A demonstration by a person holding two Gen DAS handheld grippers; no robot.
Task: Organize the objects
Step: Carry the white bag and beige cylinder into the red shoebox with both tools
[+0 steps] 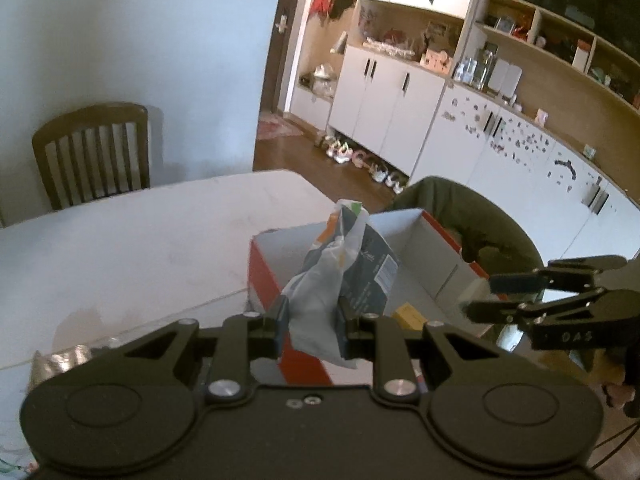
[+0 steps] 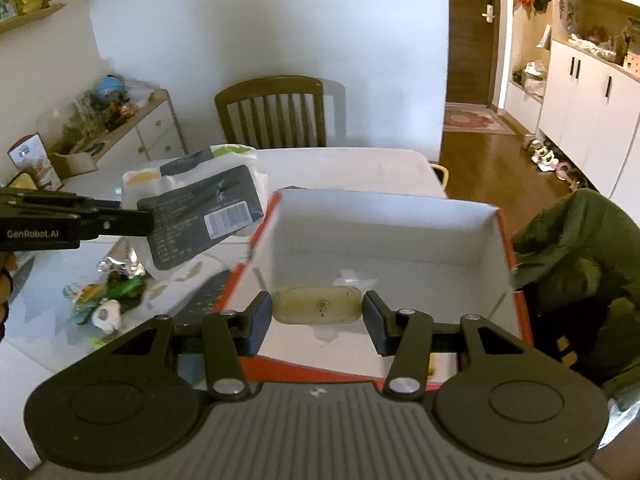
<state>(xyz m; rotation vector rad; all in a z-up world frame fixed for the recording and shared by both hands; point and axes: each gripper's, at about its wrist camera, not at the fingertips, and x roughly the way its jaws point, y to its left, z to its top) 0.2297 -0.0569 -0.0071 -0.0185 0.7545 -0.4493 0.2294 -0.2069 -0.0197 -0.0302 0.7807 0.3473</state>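
My left gripper [image 1: 312, 326] is shut on a crumpled plastic packet [image 1: 340, 280], white and dark blue with a barcode, and holds it in the air at the left edge of a red cardboard box [image 1: 266, 276] with a white inside. In the right wrist view the same packet [image 2: 200, 208] hangs left of the box [image 2: 504, 248]. My right gripper [image 2: 318, 318] is open over the box's near side, its fingers either side of a yellowish oval case [image 2: 318, 306] lying on the box floor. The right gripper [image 1: 480, 296] also shows at the right of the left wrist view.
The box stands on a white table [image 1: 120, 248]. Small packets and wrappers [image 2: 108, 296] lie on the table left of the box. A wooden chair [image 2: 272, 112] stands at the far side. A chair with a green jacket [image 2: 584, 248] is right of the box.
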